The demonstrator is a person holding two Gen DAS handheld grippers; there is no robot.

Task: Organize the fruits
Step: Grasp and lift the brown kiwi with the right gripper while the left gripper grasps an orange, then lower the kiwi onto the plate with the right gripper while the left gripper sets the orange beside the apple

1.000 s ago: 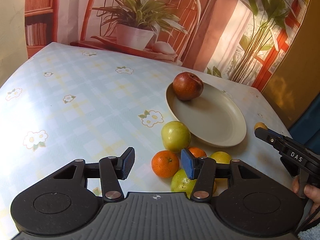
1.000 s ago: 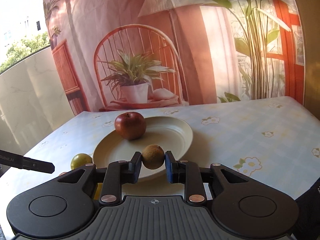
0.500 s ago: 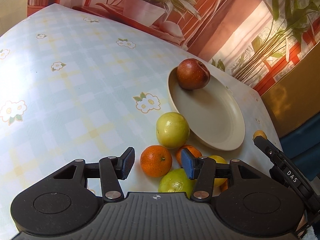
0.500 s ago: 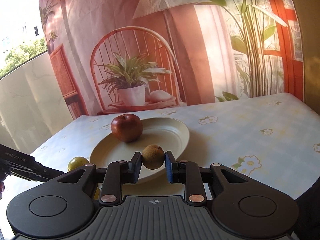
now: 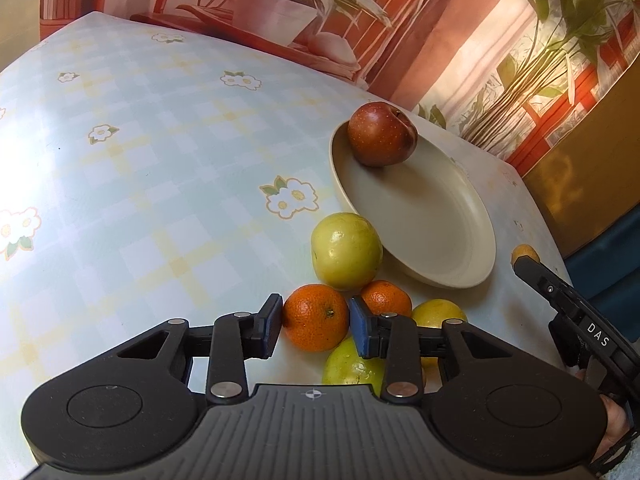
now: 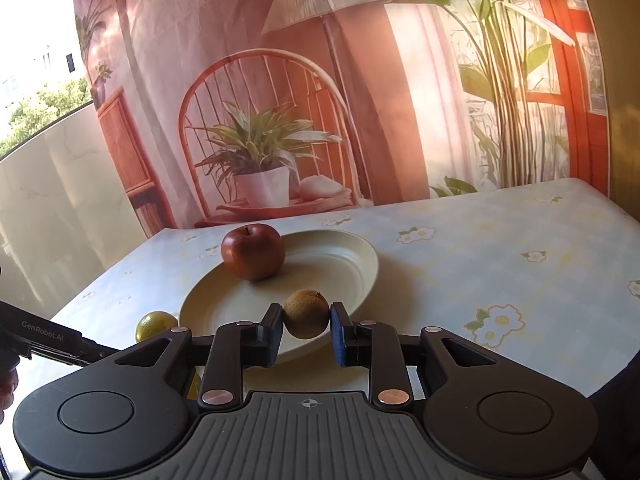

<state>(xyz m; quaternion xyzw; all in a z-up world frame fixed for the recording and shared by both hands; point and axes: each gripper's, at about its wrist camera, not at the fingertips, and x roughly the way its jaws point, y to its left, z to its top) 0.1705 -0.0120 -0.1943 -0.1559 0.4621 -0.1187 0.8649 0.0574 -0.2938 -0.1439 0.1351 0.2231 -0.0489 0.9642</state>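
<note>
Left gripper point(image 5: 316, 322): pinched onto the mandarin point(image 5: 315, 317), jaws just closed.
Right gripper point(image 6: 306, 322): brown fruit point(image 6: 306, 313) clamped above the plate point(image 6: 352, 276).
Plate: red apple point(image 6: 253, 251) held.

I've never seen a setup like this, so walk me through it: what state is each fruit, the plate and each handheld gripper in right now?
Left gripper: shut on an orange.
Right gripper: shut on a brown fruit, held above the plate's near rim.
Plate: upright on the table.
Red apple: resting on the plate.
Green apple: on the table, against the plate.
</note>
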